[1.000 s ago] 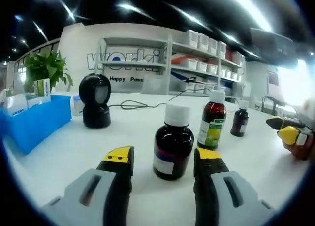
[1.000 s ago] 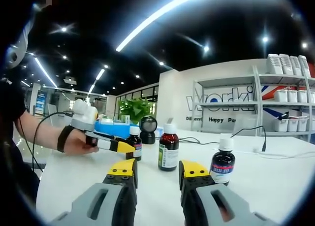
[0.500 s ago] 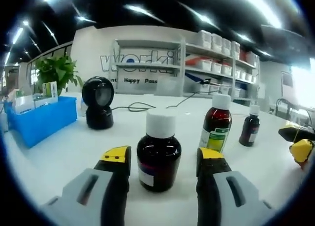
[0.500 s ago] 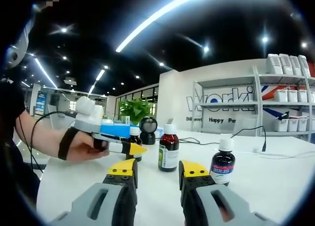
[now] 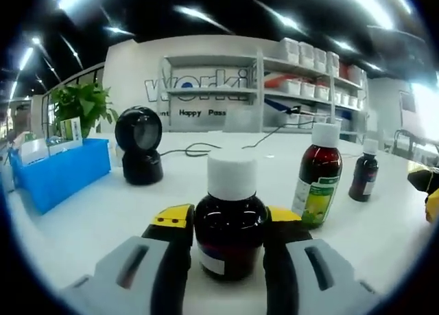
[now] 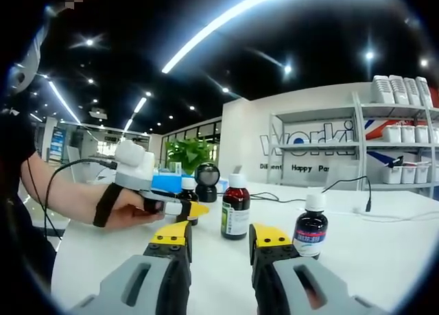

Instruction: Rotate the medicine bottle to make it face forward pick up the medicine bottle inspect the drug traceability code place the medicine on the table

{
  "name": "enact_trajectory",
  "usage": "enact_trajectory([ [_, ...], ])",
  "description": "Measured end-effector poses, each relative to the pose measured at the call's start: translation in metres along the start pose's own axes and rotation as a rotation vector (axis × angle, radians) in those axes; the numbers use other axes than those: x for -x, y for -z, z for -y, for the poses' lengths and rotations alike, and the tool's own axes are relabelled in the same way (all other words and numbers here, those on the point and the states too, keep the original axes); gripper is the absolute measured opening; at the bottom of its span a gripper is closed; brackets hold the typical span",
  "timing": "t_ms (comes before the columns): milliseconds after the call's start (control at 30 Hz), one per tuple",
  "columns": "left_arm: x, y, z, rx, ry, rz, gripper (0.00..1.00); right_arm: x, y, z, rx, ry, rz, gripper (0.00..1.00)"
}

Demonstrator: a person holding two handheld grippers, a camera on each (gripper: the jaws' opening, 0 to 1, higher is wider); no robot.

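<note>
A dark brown medicine bottle [image 5: 230,236] with a white cap stands on the white table [image 5: 103,212], its label partly turned away. My left gripper [image 5: 226,216] has its yellow-tipped jaws pressed against both sides of the bottle's body. From the right gripper view, a hand holds that left gripper [image 6: 184,208] around the same bottle [image 6: 186,191] at the left. My right gripper [image 6: 221,234] hovers low over the table, open, with nothing between its fingers.
A taller bottle with a green label [image 5: 317,176] [image 6: 235,206] and a small dark bottle [image 5: 363,172] [image 6: 310,227] stand nearby. A black round scanner [image 5: 139,147] with its cable, a blue bin [image 5: 58,171] and a plant [image 5: 79,103] sit at the left. Shelves [image 5: 288,88] line the back wall.
My left gripper moved forward until the bottle sat between its jaws, and the jaws narrowed onto it. The right gripper stayed still.
</note>
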State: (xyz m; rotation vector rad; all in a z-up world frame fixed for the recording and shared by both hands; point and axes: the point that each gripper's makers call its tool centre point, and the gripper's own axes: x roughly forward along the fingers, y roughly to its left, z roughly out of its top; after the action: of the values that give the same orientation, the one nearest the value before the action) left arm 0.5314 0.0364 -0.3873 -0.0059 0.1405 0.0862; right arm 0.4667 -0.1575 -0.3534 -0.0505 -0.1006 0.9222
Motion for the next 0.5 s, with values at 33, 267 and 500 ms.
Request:
enact_trajectory([
  [33, -0.001, -0.001, 0.000, -0.003, 0.002, 0.002, 0.30, 0.000, 0.000, 0.000, 0.002, 0.001, -0.001, 0.29],
  [267, -0.007, -0.002, 0.001, -0.014, 0.067, 0.002, 0.30, 0.000, 0.000, -0.002, 0.002, 0.002, -0.004, 0.29],
  [500, -0.017, -0.002, 0.000, -0.018, 0.159, 0.011, 0.29, 0.000, 0.000, -0.003, 0.005, 0.003, -0.007, 0.28],
])
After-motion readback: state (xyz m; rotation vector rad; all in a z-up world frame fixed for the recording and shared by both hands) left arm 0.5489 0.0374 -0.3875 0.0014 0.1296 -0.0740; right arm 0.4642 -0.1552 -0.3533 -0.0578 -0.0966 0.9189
